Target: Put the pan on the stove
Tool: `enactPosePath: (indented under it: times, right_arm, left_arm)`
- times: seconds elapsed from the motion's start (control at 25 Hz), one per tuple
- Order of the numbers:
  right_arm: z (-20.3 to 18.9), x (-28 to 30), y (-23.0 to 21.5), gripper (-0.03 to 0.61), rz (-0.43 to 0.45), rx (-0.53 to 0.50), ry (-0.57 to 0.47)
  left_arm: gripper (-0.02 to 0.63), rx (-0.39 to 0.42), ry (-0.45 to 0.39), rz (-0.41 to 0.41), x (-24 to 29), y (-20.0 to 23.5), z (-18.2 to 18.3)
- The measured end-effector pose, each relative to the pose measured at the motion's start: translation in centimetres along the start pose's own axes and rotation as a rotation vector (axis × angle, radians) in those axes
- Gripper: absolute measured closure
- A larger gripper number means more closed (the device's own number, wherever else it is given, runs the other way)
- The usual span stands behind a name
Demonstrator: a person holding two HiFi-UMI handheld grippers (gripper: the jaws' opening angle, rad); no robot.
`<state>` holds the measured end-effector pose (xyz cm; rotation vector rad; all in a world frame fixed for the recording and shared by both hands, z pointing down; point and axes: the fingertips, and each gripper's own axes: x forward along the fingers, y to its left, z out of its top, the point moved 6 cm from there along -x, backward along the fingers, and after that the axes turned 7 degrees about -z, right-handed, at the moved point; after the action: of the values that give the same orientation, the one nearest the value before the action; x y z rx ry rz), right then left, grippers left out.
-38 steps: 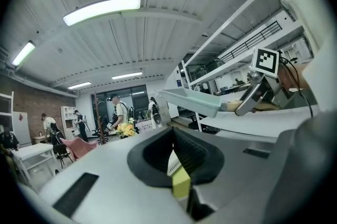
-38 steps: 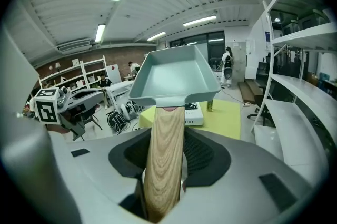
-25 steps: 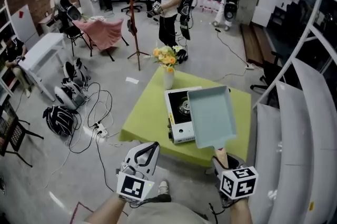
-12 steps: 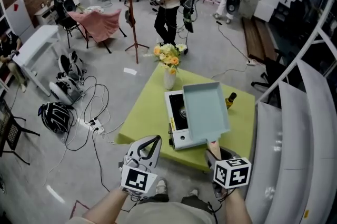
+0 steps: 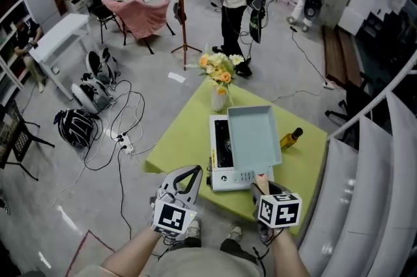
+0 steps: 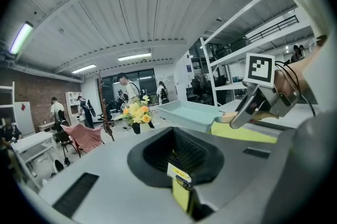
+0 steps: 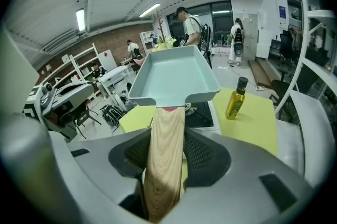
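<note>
Alignment seemed to us the crux of the coming move. The right gripper (image 5: 262,186) was clamped on the wooden handle (image 7: 164,159) of the pan (image 5: 251,135), with a ribbed pad pressing each side of the wood. The handle's long axis ran straight from near to far, so the pale blue tray of the pan sat at the far end, beyond the jaws. The pan was held over the right part of the stove (image 5: 228,178), and in the right gripper view it looked lifted clear of it, though we could not be sure. The burner (image 5: 223,142) peeked out just left of the pan's left wall, so we judged that a small shift left and then a lowering would be needed. The right gripper was plainly the nearer one and already carried the load. The left gripper (image 5: 189,174) hung near the near-left corner of the green table (image 5: 186,139), its jaws together with nothing in them. We counted one pan, one stove, one oil bottle (image 5: 290,138) to the right of the pan, one vase of flowers (image 5: 219,73) at the far corner, and two grippers.
</note>
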<state>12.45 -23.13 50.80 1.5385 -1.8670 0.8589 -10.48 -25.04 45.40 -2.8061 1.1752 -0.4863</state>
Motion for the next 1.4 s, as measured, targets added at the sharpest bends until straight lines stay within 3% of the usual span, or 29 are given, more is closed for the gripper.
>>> enactPosePath:
  times: [0.24,0.6,1.4]
  right_arm:
    - [1.0,3.3,-2.1,0.413,0.041,-0.042,0.037]
    - [0.9,7.3,-4.0,0.413,0.064,-0.073,0.086]
    - [-1.8,11.1,-3.8,0.411,0.047,-0.093,0.187]
  left_arm:
    - [0.606,-0.032,0.033,0.076,2.8,-0.6,-0.6]
    - [0.606,-0.145,0.067,0.163,5.6,-0.9,-2.8]
    - [0.606,-0.177,0.13,0.128,7.1,-1.3,-5.0]
